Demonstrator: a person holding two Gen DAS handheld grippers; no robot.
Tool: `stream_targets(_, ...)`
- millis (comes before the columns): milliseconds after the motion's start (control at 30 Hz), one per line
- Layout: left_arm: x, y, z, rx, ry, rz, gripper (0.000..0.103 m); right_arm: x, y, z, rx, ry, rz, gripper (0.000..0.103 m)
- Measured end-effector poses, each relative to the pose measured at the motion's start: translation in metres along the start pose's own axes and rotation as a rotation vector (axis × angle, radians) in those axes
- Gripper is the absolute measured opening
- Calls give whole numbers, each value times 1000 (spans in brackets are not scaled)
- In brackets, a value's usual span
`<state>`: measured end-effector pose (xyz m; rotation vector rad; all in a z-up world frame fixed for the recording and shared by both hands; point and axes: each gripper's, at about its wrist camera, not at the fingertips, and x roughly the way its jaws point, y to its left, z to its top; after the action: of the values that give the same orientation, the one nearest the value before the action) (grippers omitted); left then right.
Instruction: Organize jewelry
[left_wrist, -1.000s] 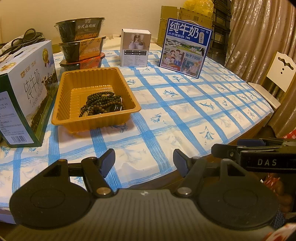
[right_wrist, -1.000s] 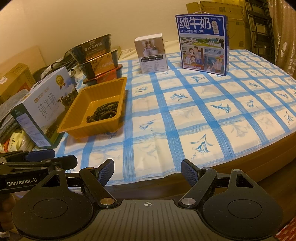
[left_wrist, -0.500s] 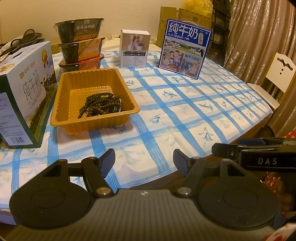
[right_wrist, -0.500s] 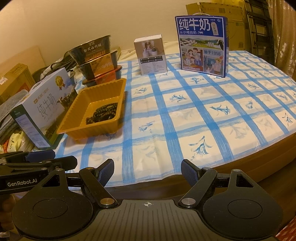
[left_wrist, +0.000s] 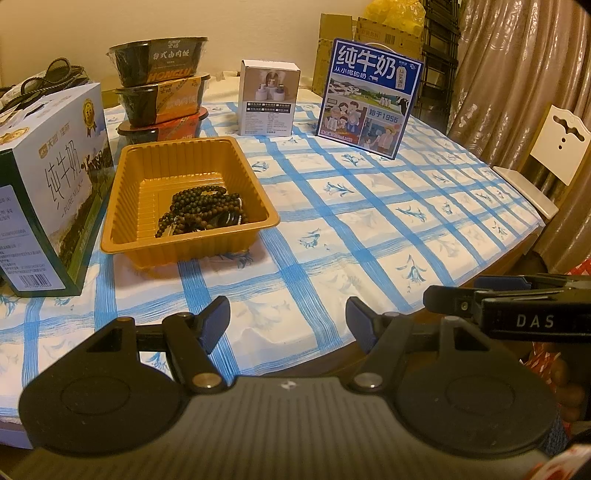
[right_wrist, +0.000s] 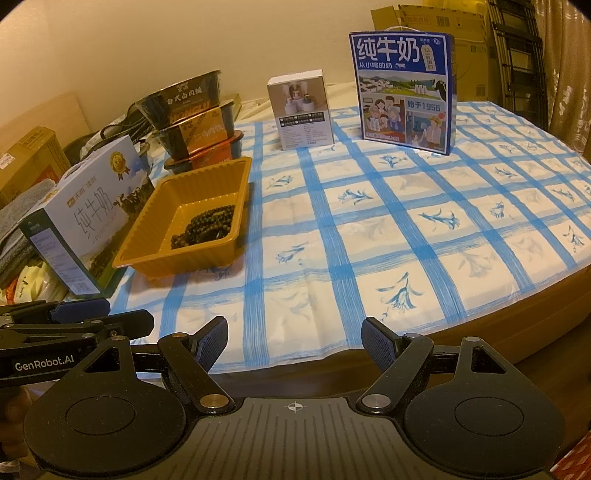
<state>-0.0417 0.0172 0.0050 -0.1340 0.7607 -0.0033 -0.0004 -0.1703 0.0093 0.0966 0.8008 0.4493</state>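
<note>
The left gripper (left_wrist: 288, 323) hangs over the near edge of the table (left_wrist: 369, 221), and its jaws are spread with nothing between them. The right gripper (right_wrist: 295, 341) is beside it, also over the near edge, and its jaws are spread and empty too. Each gripper shows at the side of the other's camera view.

The table is covered with a white cloth with blue checks and small blue flowers. The beads (left_wrist: 203, 210), dark brown and green strings in a heap, lie inside an orange plastic tray (left_wrist: 184, 254), against its right wall and closer to its near wall. The tray stands on the left part of the table, well apart from both grippers.

Just beside the left wall of the tray lies a milk carton box (left_wrist: 48, 192) with a white front and green sides, at the left edge of the table. Behind the tray, three dark food bowls (left_wrist: 160, 85) are stacked one on another near the far edge. To the right of the stack a small white box (left_wrist: 267, 99) stands upright. Further right, a blue milk box (left_wrist: 369, 98) with a cartoon picture stands upright too.

Beyond the right edge of the table a white chair (left_wrist: 554, 147) stands in front of a brown curtain (left_wrist: 517, 74). Cardboard boxes (right_wrist: 443, 22) are behind the far edge.
</note>
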Motion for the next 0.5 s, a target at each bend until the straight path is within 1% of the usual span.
stream_targets(500,0,0,2,0,-2,0,67,0,0,0,0,0,-1,79)
